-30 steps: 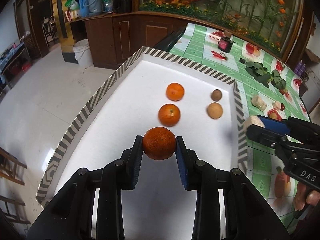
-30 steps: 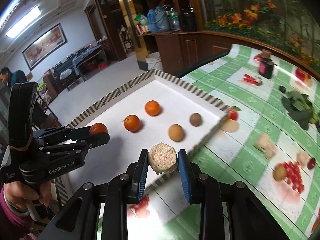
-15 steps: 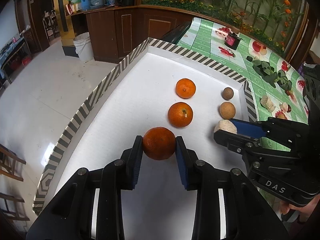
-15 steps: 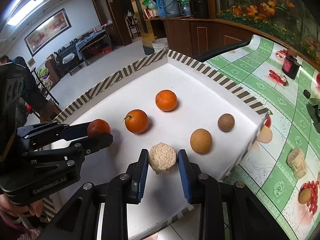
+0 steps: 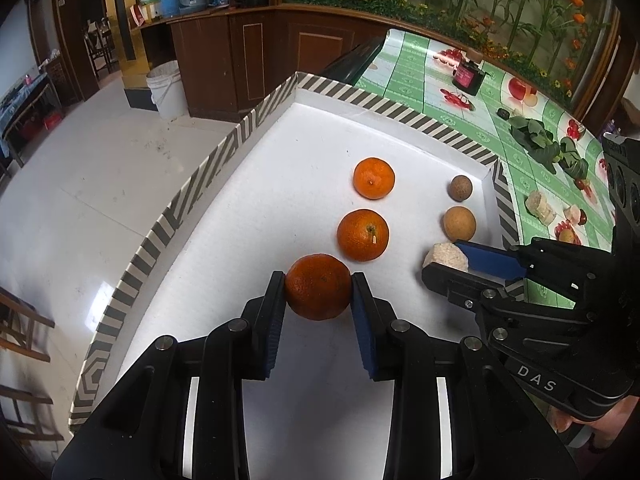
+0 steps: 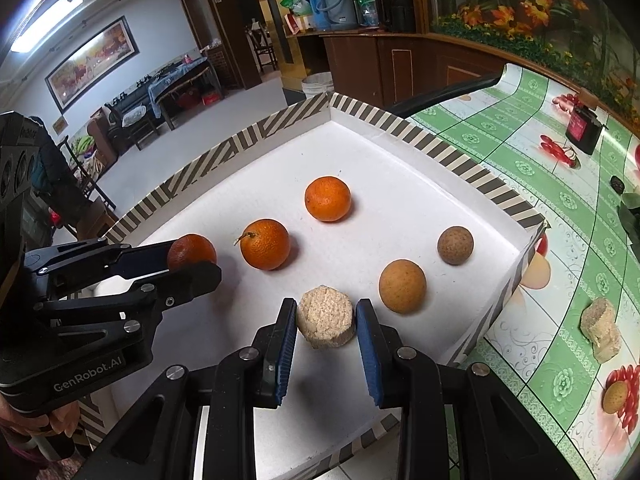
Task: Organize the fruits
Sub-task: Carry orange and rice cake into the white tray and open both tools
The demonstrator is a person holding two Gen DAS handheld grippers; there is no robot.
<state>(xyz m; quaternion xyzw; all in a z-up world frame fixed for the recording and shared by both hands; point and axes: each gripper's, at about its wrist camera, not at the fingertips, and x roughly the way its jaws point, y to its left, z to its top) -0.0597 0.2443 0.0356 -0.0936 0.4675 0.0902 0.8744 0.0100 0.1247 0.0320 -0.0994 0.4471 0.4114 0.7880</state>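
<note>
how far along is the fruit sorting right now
Done: two oranges and two brown fruits sit in rows in the tray. In hand: left gripper grips a third orange; right gripper grips a beige chunk. Left: setting both down.

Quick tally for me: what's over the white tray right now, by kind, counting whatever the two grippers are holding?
Oranges: 3, one in the left gripper, two loose
Brown round fruits: 2
Pale rough-cut piece: 1, in the right gripper
Total: 6
</note>
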